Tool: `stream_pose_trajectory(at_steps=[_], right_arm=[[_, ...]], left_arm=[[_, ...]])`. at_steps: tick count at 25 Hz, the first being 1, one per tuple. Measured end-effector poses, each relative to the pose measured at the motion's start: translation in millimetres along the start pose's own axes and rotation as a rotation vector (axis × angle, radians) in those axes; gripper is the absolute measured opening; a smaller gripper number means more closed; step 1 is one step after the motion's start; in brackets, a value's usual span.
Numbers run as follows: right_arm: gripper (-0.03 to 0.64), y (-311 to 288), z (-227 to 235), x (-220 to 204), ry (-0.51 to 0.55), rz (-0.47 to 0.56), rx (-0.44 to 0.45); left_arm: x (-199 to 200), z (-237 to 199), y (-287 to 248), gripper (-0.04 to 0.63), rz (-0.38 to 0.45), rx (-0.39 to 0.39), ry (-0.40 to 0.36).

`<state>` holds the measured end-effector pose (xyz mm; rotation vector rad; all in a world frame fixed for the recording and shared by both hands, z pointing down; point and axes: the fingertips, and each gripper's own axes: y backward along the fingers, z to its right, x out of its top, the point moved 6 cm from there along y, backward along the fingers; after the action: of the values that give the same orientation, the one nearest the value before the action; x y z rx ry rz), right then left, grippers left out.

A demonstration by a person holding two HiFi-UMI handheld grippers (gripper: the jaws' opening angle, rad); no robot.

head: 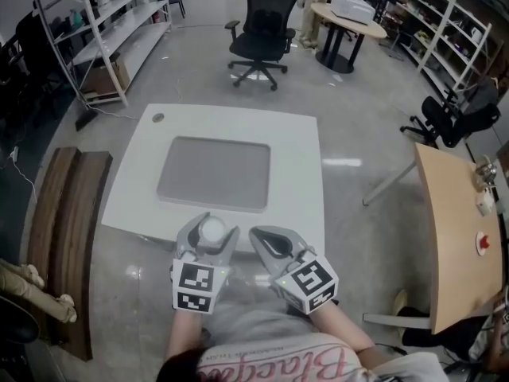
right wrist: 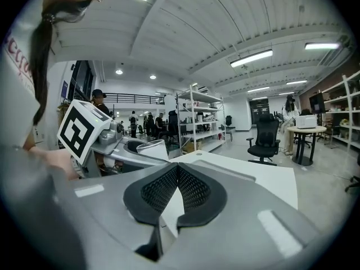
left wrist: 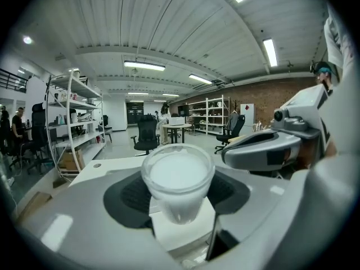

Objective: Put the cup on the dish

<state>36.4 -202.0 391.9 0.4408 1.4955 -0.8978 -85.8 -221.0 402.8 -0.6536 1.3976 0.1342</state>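
A small white translucent cup stands upright between the jaws of my left gripper, which is shut on it. This gripper hovers over the near edge of the white table. A flat grey rectangular dish lies in the middle of that table, beyond the cup. Just to the right, my right gripper has its pads pressed together with nothing between them. The right gripper view shows the cup to its left.
A black office chair and a round table stand beyond the white table. White shelving is at the far left, a wooden bench at the near left, and a wooden table at the right.
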Motion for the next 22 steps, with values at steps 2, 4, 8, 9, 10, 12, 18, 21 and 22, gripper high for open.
stream_pose_trajectory(at_steps=[2,4,8,9,10,12,18,21,22], right_arm=[[0.002,-11,9,2,-0.001,-0.002,-0.009],[0.002,-23,17,1,-0.002,-0.011,-0.008],[0.002,-44,34,1,-0.006,-0.052,-0.013],[0.002,-49,38,2,-0.006,-0.058,-0.013],[0.002,-54,41,3,-0.006,-0.058,-0.012],[0.002,-64,47,5,-0.008,-0.063,-0.013],[0.002,-87,63,2,-0.018,-0.107,-0.018],[0.002,-94,67,0,-0.03,-0.132,-0.013],[0.002,-95,69,-1,-0.034,-0.14,-0.012]], left_arm=[[1,-11,-16,0.261,-0.001,-0.007,-0.003],[-1,-24,-33,0.261,-0.012,-0.01,-0.004],[-8,-47,-70,0.261,-0.04,-0.009,-0.001],[-11,-52,-78,0.261,-0.043,-0.009,0.0],[-14,-58,-87,0.261,-0.043,-0.009,-0.001],[-21,-68,-103,0.261,-0.038,-0.003,-0.014],[-42,-91,-149,0.261,-0.066,0.032,-0.028],[-51,-101,-168,0.261,-0.095,0.035,-0.012],[-54,-104,-174,0.261,-0.107,0.033,-0.006]])
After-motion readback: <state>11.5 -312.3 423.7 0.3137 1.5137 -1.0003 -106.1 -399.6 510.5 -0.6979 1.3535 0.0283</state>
